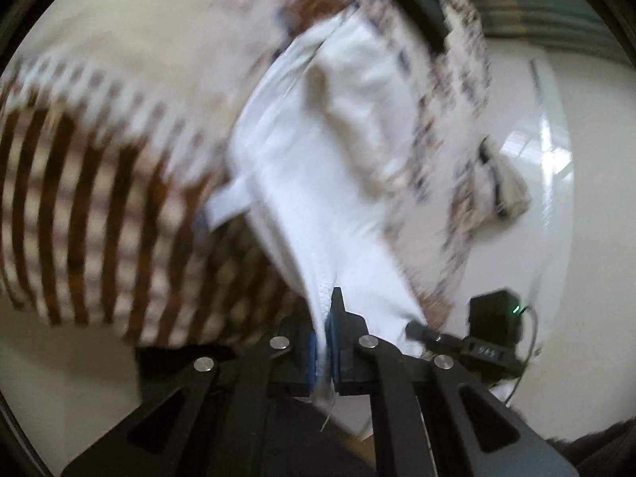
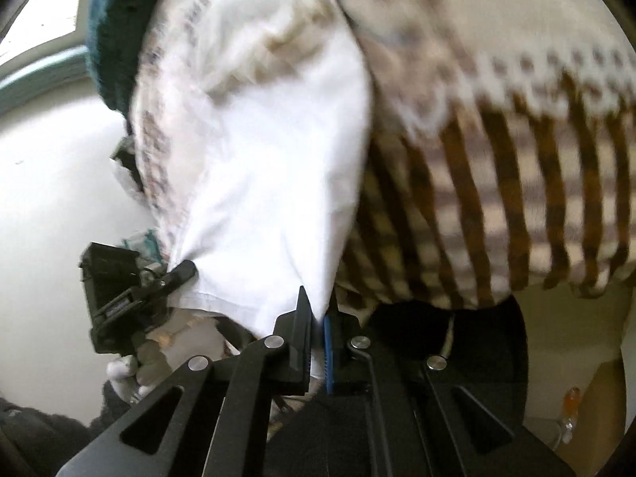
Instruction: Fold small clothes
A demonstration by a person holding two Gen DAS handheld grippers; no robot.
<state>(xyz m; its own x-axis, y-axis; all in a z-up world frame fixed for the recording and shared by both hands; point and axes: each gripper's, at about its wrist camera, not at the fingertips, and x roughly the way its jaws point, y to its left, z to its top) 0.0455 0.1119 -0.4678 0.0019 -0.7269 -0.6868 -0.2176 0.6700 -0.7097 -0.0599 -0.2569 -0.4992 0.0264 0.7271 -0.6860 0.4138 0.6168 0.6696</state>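
A small white garment (image 1: 318, 183) with a printed patterned side hangs lifted above a brown-striped cloth. My left gripper (image 1: 326, 310) is shut on its near white edge, the cloth pinched between the blue pads. In the right wrist view the same white garment (image 2: 270, 183) stretches up and away, and my right gripper (image 2: 318, 312) is shut on another corner of it. Each view shows the other gripper off to one side: the right gripper (image 1: 421, 332) and the left gripper (image 2: 183, 270), both clamped on the garment's edge. Both pictures are blurred by motion.
A cream cloth with brown stripes (image 1: 91, 214) covers the surface under the garment, and its striped edge (image 2: 516, 183) hangs over the side. A crumpled patterned piece (image 1: 497, 187) lies on the pale glossy surface (image 1: 556, 218). A dark teal item (image 2: 111, 39) sits behind the garment.
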